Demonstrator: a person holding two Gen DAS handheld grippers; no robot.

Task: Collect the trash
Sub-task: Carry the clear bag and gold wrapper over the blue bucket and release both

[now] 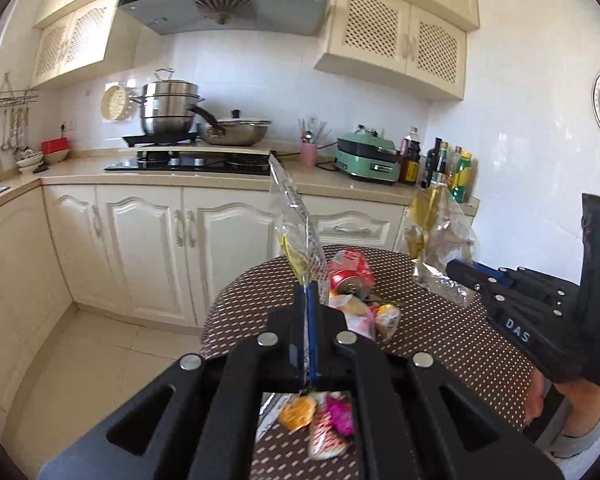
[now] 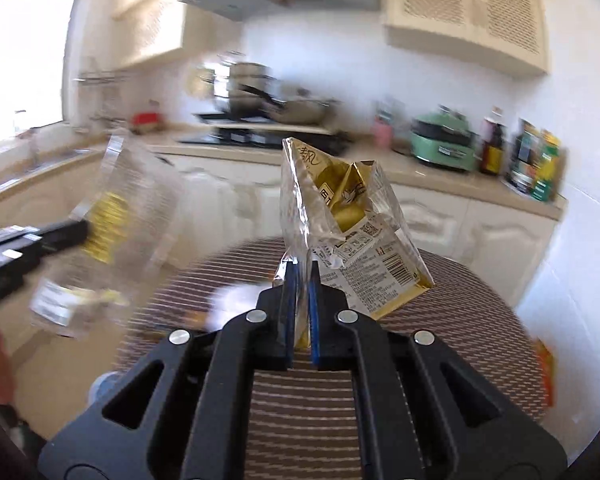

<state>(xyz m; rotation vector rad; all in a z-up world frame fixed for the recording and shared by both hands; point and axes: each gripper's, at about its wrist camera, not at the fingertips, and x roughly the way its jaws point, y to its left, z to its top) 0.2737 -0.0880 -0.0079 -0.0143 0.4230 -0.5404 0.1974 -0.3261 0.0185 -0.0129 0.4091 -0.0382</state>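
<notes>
Black left gripper (image 1: 309, 300) — clamps clear wrapper (image 1: 296, 216) | right gripper (image 2: 303, 280) — clamps gold bag (image 2: 340, 200)

Lighting: bright daylight; in my right wrist view the blown-out window (image 2: 24, 48) at upper left is its source. Glare: sheen on the white tiled wall (image 1: 260, 76) and the stacked steel steamer pot (image 1: 168, 108). Sharpness: left wrist view crisp, save the smeared snack wrappers (image 1: 320, 424) at my near edge. Right wrist view motion-blurred throughout; only my crumpled gold-and-silver foil packet (image 2: 340, 216) stays sharp. Distortion: fisheye bending of the cream cabinets (image 1: 400, 36), with dark corner vignetting.
</notes>
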